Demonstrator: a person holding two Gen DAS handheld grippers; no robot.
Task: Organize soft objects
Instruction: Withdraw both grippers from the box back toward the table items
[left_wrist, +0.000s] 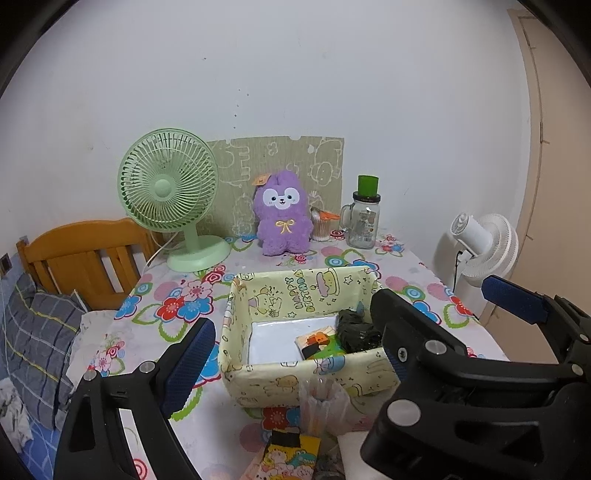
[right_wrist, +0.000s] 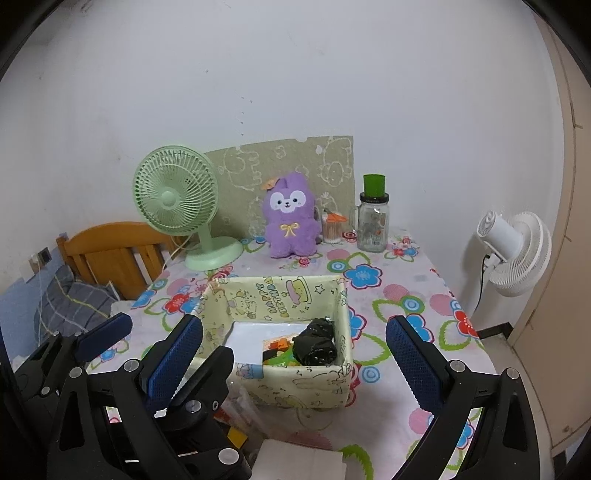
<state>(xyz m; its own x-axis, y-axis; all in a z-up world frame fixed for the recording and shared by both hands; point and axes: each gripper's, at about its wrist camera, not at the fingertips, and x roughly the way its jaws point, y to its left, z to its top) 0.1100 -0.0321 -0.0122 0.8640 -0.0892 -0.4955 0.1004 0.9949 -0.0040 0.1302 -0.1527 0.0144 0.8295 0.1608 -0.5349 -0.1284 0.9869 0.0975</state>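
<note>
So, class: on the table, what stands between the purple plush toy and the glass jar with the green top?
A small clear cup of cotton swabs stands between the plush toy and the glass jar, best seen in the left wrist view.

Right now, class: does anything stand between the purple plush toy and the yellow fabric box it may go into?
Nothing visible does. The purple plush toy sits by the wall; only bare flowered tablecloth separates it from the open-topped yellow fabric box.

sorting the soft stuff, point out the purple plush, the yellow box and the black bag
purple plush (left_wrist: 281, 221) left wrist view, belly
yellow box (right_wrist: 295, 384) right wrist view, front wall
black bag (right_wrist: 317, 345) right wrist view, middle
</note>
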